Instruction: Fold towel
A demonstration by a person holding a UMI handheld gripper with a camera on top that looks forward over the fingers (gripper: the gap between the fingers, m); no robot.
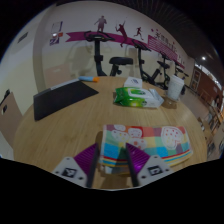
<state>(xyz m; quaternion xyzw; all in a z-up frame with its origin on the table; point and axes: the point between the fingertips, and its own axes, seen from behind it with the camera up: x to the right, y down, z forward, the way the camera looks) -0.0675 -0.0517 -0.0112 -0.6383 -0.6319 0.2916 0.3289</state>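
Note:
A colourful striped towel [150, 143] with cartoon pictures lies flat on the round wooden table [60, 135]. It stretches from between my fingers out to the right. My gripper [112, 153] is low over the table at the towel's near left end. The fingers are open, and that end of the towel lies between the purple pads [88, 160], close to both. The towel rests on the table.
A black flat mat [62, 100] lies on the table to the far left. A green and white packet [135, 96] and a white cup [175, 88] stand beyond the towel. Exercise bikes [115, 62] stand behind the table by the wall.

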